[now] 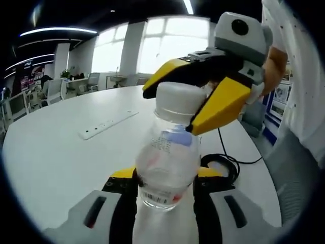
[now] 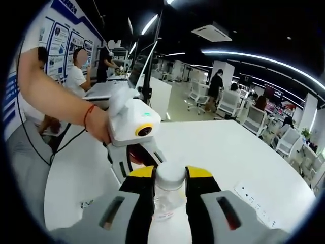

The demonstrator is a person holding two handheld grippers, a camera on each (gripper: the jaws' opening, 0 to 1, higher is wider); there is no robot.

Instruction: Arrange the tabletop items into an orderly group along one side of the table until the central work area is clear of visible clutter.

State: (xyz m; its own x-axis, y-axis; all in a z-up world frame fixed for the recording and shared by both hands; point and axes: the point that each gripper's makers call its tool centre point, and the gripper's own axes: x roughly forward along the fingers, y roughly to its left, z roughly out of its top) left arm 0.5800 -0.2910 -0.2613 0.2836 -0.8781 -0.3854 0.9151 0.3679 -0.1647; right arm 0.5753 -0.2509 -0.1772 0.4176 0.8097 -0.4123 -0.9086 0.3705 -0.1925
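You held the clear plastic bottle [image 1: 167,162] in your left gripper [image 1: 165,185] fingers while your right gripper [image 2: 170,178] fingers clamped its white cap [image 1: 179,99] above the white surface [image 1: 61,157].

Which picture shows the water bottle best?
The left gripper view: the bottle shows from its white cap down its clear body and label, held between the left gripper, with the right gripper at the cap. The right gripper view gives just the cap and neck between yellow jaws.

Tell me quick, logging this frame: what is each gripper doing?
Left gripper: shut on the bottle body.
Right gripper: shut on the bottle's white cap.
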